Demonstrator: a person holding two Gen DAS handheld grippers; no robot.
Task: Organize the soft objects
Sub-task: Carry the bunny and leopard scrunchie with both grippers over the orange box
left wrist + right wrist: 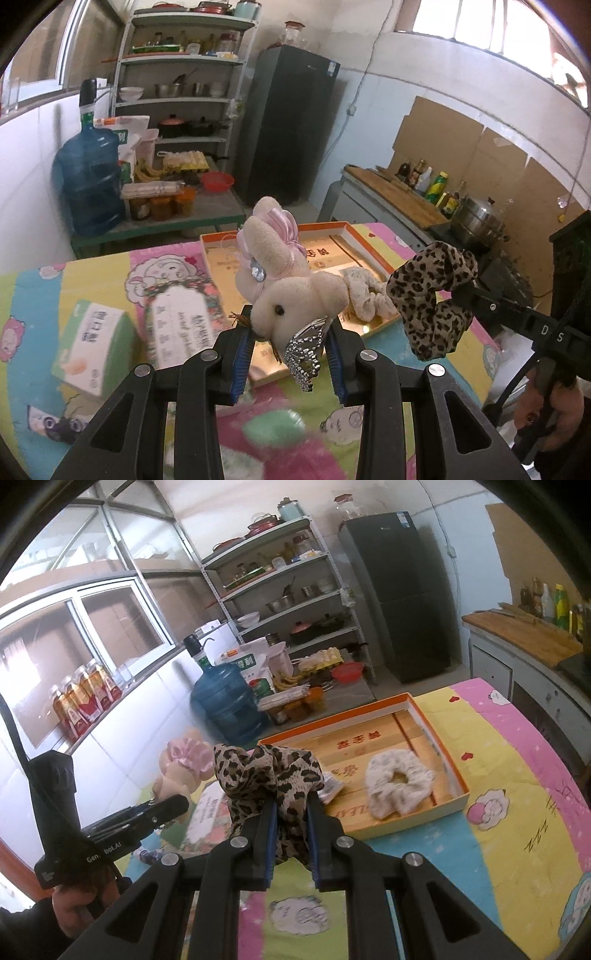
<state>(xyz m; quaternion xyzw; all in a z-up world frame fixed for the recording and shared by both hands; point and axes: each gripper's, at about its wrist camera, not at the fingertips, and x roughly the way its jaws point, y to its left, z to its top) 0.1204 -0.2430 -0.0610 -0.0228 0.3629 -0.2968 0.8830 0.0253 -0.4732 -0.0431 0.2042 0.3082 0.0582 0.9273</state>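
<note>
My left gripper (290, 326) is shut on a cream plush rabbit (291, 291) with a pink bow and a silver tiara, held above the table. The rabbit (184, 768) shows at the left of the right wrist view. My right gripper (291, 805) is shut on a leopard-print scrunchie (269, 771), which hangs in the air at the right of the left wrist view as the scrunchie (432, 291). An orange-rimmed shallow box (413, 705) lies on the table beyond both grippers. Inside it rests a white lace scrunchie (397, 779), seen as (364, 291) behind the rabbit.
The table wears a colourful cartoon cloth (517, 775). A green and white carton (92, 343) and a flowery card (184, 314) lie on its left part. Beyond stand a blue water jug (90, 177), a metal shelf rack (181, 74), a dark fridge (291, 122) and a counter with bottles (406, 192).
</note>
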